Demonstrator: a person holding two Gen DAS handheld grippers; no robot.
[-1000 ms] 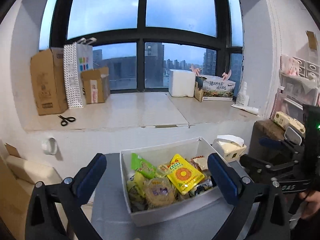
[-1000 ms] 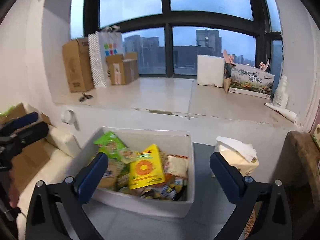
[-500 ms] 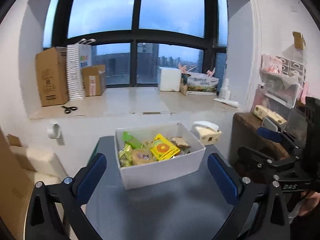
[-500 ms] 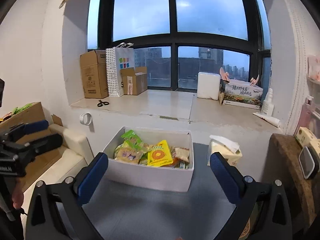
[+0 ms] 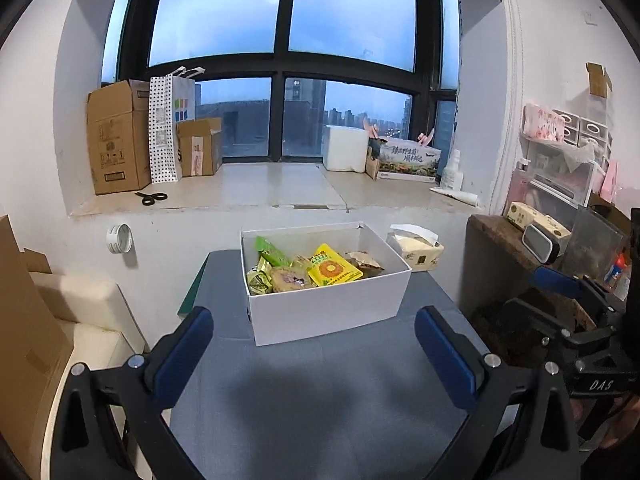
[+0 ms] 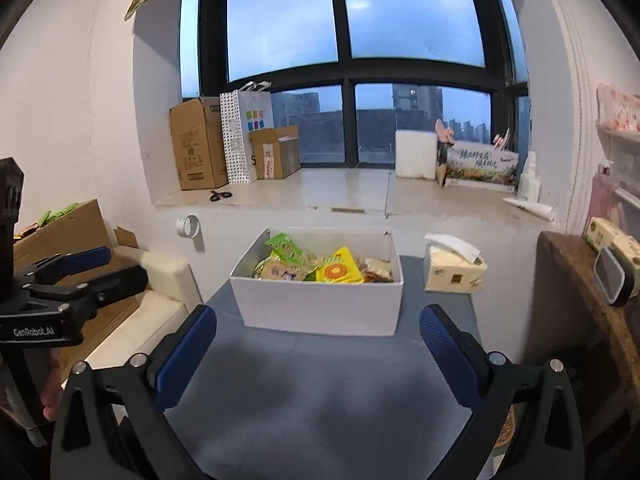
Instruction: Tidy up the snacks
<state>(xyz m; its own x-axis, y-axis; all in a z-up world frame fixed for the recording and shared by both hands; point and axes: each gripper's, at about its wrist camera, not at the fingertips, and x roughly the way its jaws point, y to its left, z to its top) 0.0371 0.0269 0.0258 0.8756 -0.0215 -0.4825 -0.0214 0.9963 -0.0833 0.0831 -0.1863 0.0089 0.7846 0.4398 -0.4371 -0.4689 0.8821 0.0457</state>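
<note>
While both our grippers, left (image 5: pixel 314 354) and right (image 6: pixel 318 354), hang spread and empty, the crowded box (image 5: pixel 326 312) at 12 o'clock risks spilling packets (image 5: pixel 332 270) if nudged.

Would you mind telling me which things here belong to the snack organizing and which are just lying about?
Belongs to the job:
white box
yellow snack packet
green snack packet
left gripper, open
right gripper, open

Just lying about:
tissue pack
scissors
cardboard boxes
dotted paper bag
tape roll
</note>
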